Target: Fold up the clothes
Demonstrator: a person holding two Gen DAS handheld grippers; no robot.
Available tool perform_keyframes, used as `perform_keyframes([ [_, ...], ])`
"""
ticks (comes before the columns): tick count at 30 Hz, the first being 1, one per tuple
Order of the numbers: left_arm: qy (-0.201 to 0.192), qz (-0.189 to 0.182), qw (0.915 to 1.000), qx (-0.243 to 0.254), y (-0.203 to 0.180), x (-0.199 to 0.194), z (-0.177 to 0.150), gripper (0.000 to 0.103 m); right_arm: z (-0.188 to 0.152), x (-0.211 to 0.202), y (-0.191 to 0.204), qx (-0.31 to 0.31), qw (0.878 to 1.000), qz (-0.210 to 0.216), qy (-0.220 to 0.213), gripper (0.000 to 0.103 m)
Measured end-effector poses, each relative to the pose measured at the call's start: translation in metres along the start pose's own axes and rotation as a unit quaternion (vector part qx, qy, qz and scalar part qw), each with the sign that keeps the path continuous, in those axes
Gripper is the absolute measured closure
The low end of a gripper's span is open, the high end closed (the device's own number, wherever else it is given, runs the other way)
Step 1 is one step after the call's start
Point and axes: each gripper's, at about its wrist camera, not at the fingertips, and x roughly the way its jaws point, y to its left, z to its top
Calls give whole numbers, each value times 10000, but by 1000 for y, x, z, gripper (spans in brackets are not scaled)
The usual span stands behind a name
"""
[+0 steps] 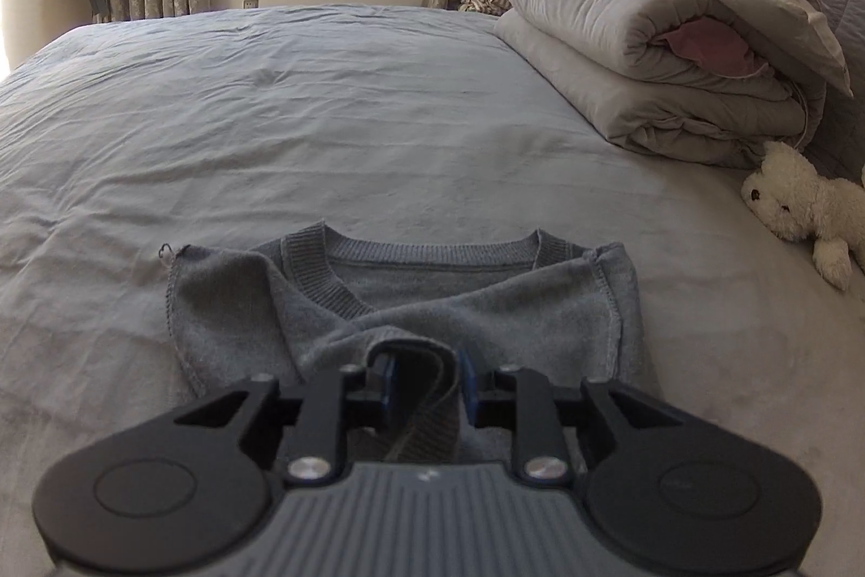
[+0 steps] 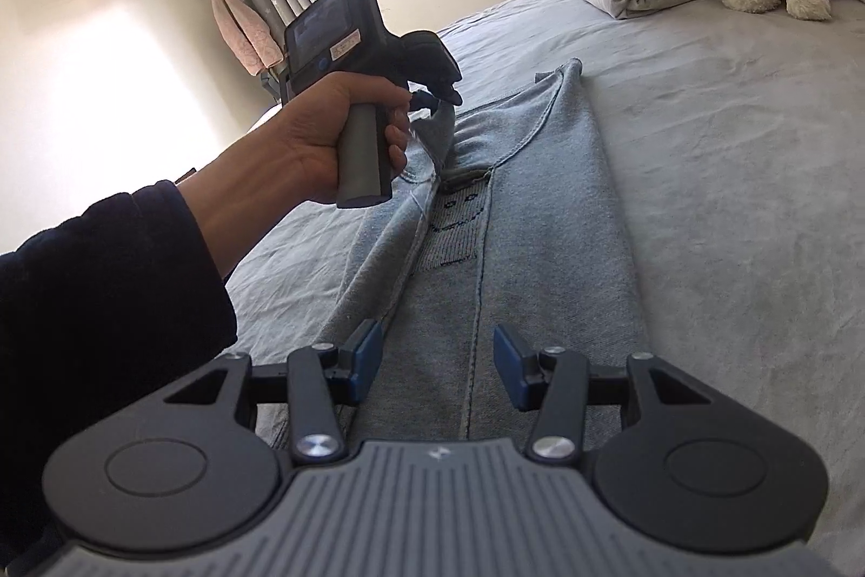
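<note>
left tongs (image 1: 424, 382) pinching a sleeve cuff, right tongs (image 2: 437, 363) spread over the sweater's lower body.

the grey sweater (image 1: 405, 301) lies flat on the bed (image 1: 270, 117), both sleeves crossed over the chest, so the sleeve fold looks nearly done; next the left tongs need to let the cuff go flat, and the hem wants lifting toward the collar. the hem itself is cut off beneath the right tongs, and how the cuff is gripped is partly hidden.
</note>
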Motion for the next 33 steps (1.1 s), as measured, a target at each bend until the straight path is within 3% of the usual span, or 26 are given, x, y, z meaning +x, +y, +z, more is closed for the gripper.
perform_keyframes([
  [3, -142, -84, 9999, -34, 12, -12, 3, 57, -1, 2, -2, 29, 10000, -54, 51, 53],
  [6, -372, -161, 9991, -91, 26, -35, 9, 40, -2, 6, -1, 18, 9999, -50, 113, 53],
  [14, -455, 11, 9990, 24, 52, -67, -1, 35, -8, 4, 10, -138, 9998, -32, 133, 53],
  [22, -130, -16, 9995, -295, 47, -27, -4, 33, -9, 6, 13, -197, 9996, 22, 198, 53],
  [24, -23, 179, 9991, -389, 46, -9, -5, 34, -7, 6, 9, -108, 9998, 0, 186, 53],
  [27, 52, 330, 9983, -477, 47, 13, -8, 40, -4, 7, 1, 53, 9998, -49, 190, 53],
  [29, 93, 269, 9984, -481, 47, 22, -11, 70, -3, 9, -2, 144, 9996, -72, 216, 53],
  [30, 98, 187, 9987, -459, 46, 23, -11, 91, -3, 9, -3, 174, 9996, -52, 232, 53],
  [33, 26, 96, 9981, -605, 48, 17, -6, 98, -4, 10, -5, 237, 9993, 20, 278, 53],
])
